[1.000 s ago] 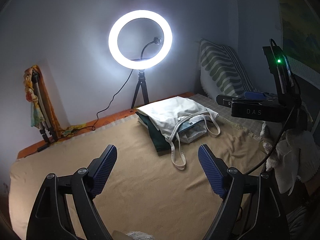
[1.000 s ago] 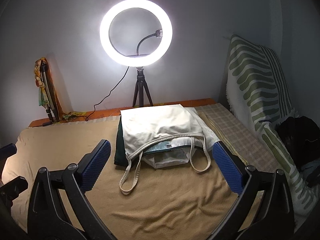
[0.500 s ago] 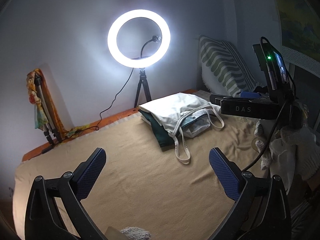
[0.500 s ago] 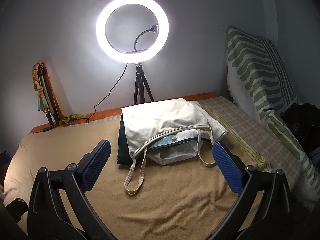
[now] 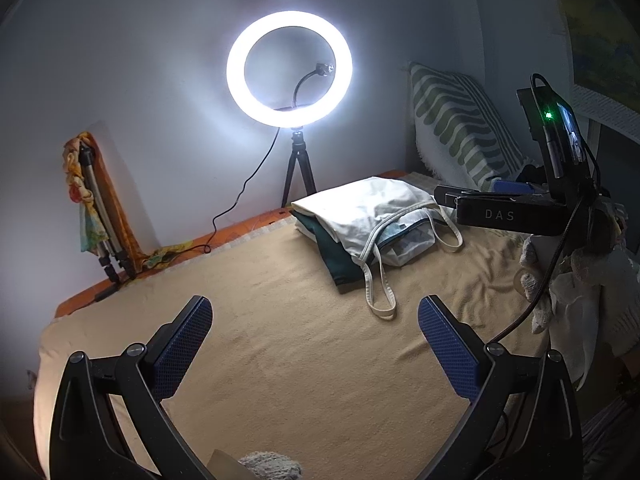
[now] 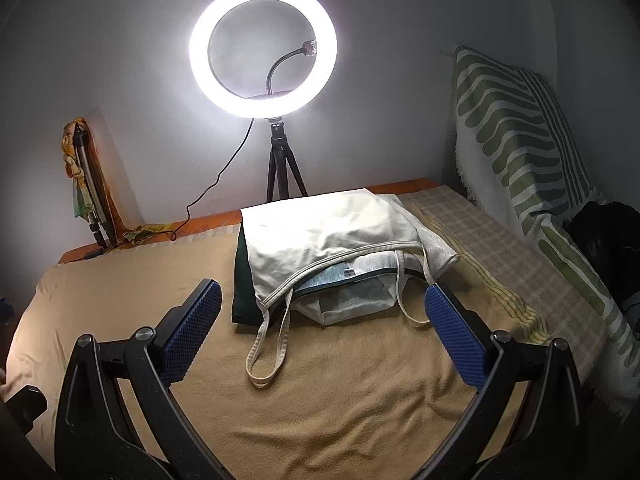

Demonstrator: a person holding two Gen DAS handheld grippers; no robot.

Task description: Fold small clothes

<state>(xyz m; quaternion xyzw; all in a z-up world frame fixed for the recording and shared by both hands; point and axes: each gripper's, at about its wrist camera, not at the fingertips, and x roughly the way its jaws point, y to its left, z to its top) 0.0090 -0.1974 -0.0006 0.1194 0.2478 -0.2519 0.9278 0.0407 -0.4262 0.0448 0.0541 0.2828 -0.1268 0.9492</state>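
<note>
Clothes pile [image 6: 320, 232] on blanket [image 6: 340, 400], ring light [image 6: 263, 50] behind, pillow [image 6: 516, 136] right.

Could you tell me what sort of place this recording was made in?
Probably a bedroom set up for filming: a bed under a tan blanket, a striped pillow leaning against the wall, and a lit ring light on a tripod behind a pile of clothes.

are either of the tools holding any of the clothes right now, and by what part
Nothing is held. The left tool and right tool both stand wide open above the tan blanket, short of the cream strappy top on the folded stack.
</note>
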